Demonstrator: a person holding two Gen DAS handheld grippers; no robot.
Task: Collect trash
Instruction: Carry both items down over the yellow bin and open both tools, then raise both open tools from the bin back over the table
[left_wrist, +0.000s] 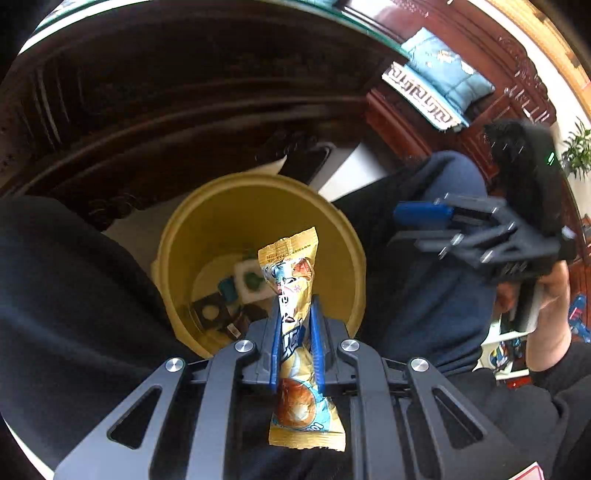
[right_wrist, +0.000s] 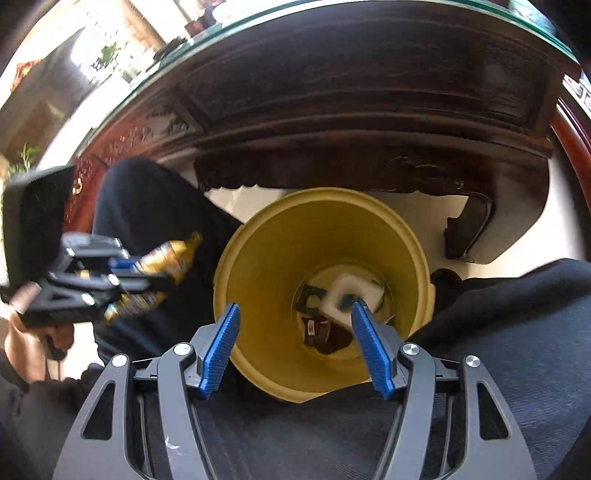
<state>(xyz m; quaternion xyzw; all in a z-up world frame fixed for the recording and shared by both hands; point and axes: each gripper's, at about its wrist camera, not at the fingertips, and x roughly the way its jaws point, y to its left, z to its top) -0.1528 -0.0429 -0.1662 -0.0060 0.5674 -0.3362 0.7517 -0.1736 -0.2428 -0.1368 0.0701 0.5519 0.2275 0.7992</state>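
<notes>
A snack wrapper (left_wrist: 295, 306) is clamped in the left gripper (left_wrist: 295, 314) at lower centre, above the yellow bin (left_wrist: 207, 236) — the right gripper (right_wrist: 293, 314) is held apart, empty.

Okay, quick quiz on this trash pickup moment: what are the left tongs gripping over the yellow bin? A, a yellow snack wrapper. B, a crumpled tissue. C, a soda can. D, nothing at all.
A: the left tongs are shut on a yellow snack wrapper, pinched between the blue pads above the yellow bin, while the right tongs stand open and empty over that bin.
</notes>
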